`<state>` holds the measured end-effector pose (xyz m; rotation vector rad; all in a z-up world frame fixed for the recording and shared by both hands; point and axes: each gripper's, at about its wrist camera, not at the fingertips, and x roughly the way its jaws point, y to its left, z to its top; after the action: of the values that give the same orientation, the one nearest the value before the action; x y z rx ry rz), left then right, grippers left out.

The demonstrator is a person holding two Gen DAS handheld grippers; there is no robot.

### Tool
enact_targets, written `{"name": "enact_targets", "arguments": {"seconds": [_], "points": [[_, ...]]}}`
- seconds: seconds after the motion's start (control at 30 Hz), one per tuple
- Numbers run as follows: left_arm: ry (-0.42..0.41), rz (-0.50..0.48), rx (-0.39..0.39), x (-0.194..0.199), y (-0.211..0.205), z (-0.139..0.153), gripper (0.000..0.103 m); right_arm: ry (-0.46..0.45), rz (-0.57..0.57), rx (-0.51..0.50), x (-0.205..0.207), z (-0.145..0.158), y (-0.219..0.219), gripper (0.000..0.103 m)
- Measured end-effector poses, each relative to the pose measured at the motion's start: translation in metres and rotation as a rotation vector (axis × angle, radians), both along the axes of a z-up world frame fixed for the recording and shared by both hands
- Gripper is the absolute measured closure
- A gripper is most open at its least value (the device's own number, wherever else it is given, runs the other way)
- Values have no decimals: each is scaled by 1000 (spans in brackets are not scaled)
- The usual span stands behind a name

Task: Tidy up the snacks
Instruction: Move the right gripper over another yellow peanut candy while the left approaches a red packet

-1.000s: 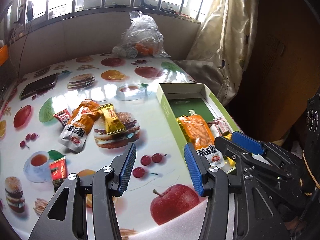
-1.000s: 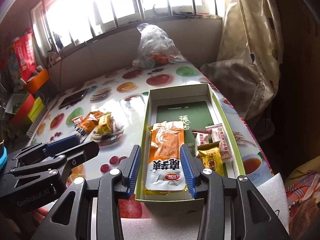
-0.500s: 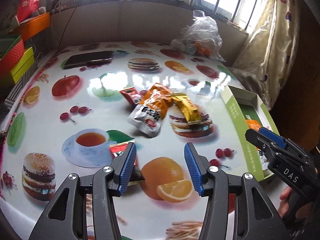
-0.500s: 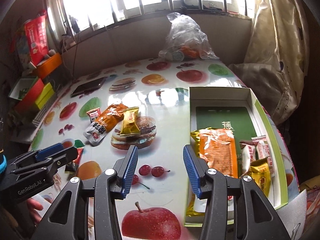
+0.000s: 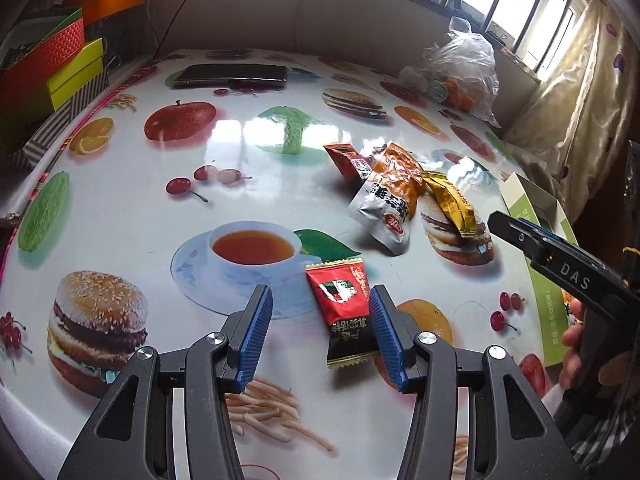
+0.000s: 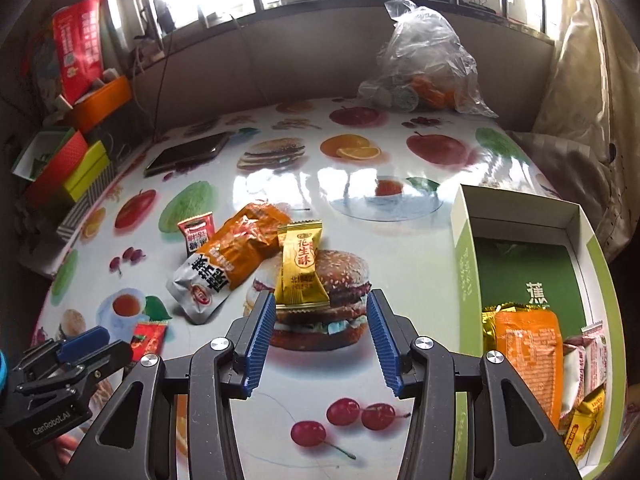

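A red-and-black snack packet [image 5: 344, 308] lies flat on the printed tablecloth between the fingers of my left gripper [image 5: 322, 340], nearer the right pad; the pads do not press it and the gripper is open. My right gripper [image 6: 320, 340] is open, and a gold packet [image 6: 302, 272] lies just beyond its tips, its lower edge between them. Left of that packet lie an orange-and-silver packet [image 6: 228, 260] and a small red packet [image 6: 196, 234]. The green-and-white box [image 6: 464, 248] at the right holds an orange packet [image 6: 528, 356] and several small ones.
A dark phone [image 5: 232, 74] lies at the far side of the table. A clear plastic bag [image 6: 424, 68] stands by the window wall. Coloured boxes [image 6: 60, 164] line the left edge. A hand [image 5: 576, 344] holds the right gripper beside the box.
Both grippers swung left from the box to the loose snacks. The right one left the orange packet in the box and widened. The left one came down around the red-and-black packet.
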<state>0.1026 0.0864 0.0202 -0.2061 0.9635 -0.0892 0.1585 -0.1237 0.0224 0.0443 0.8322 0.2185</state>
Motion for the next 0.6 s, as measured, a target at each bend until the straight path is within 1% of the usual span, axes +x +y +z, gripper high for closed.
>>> {"name": "enact_targets", "arguments": {"seconds": [0.13,0.2,0.33,0.43,0.6], "points": [[16,-27,-6,4,-7,-5,52,27,7,-17,19,-8,6,55],[17,-30,4,5,-10,-7,52,36,9,-21,26,-12,8,55],[19,-38,5,10,-12,-7,52,53,6,-11,37,-18,8,54],[19,-47,43,10,-16,-7,52,56,17,-20,42,-20,13,54],[21,-43,47,10,-16,-7,52,54,27,-54,47,-23,20,54]]}}
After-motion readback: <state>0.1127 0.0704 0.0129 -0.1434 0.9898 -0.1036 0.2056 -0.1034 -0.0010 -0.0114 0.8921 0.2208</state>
